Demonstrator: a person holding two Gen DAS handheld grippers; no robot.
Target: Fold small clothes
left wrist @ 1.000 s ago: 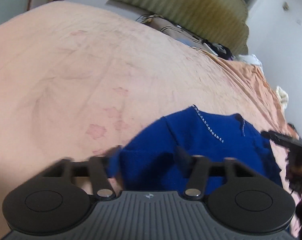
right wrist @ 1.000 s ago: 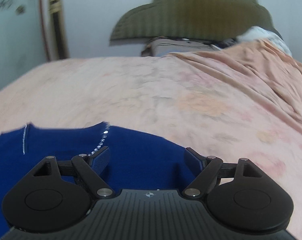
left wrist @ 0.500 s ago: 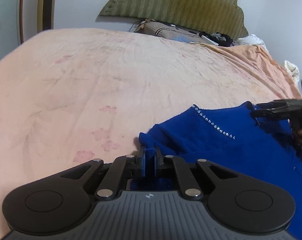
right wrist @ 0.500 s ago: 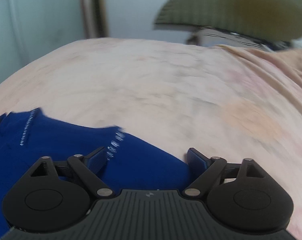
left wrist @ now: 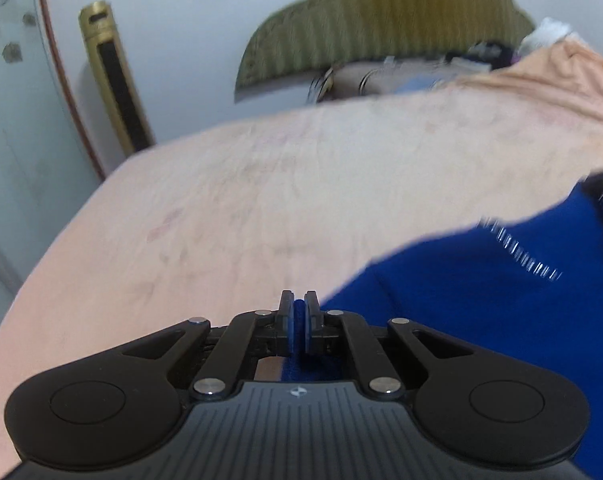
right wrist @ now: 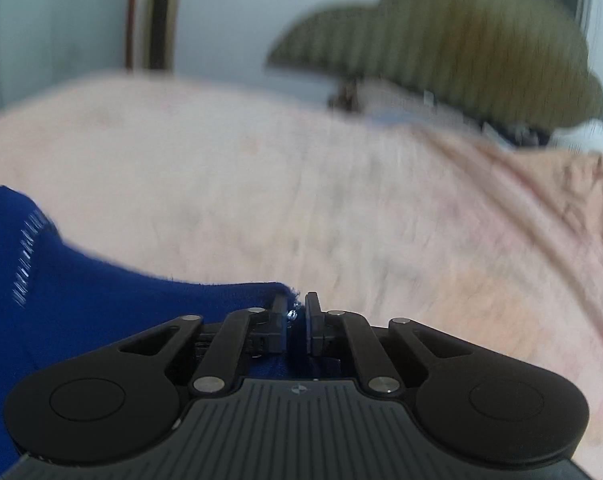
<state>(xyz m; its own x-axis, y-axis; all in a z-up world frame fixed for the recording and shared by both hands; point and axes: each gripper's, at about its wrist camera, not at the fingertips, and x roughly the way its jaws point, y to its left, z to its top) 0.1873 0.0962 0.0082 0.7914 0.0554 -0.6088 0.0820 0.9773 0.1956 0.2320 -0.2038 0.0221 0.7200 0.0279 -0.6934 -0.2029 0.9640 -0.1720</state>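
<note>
Left wrist view: my left gripper (left wrist: pixel 299 322) has its jaws pinched fully together on a fold of the blue knit top (left wrist: pixel 481 300), a sliver of blue showing between the pads. I hold it at that edge, I judge, so the left side of the garment can be lifted and carried over for a fold. The top lies on the peach bedsheet (left wrist: pixel 261 200), spreading away to the right, its line of small rhinestones (left wrist: pixel 521 254) streaked by blur. At the far right edge a dark shape is probably my other gripper, too blurred to be sure. A second ago these jaws stood wide around the fabric; half a second ago they were already clamped. The bed's green padded headboard (left wrist: pixel 381 20) now sits more central and a gold-framed upright (left wrist: pixel 113 80) by the wall has come into sight, so the view has swung.

Right wrist view: my right gripper (right wrist: pixel 297 320) has just been closing, and its jaws now stand nearly together on the opposite edge of the top (right wrist: pixel 101 312), with blue cloth and one shiny bead between them. Holding both edges should keep the garment taut. Earlier these jaws were wide open over the fabric; the top now lies mostly to the left.
</note>
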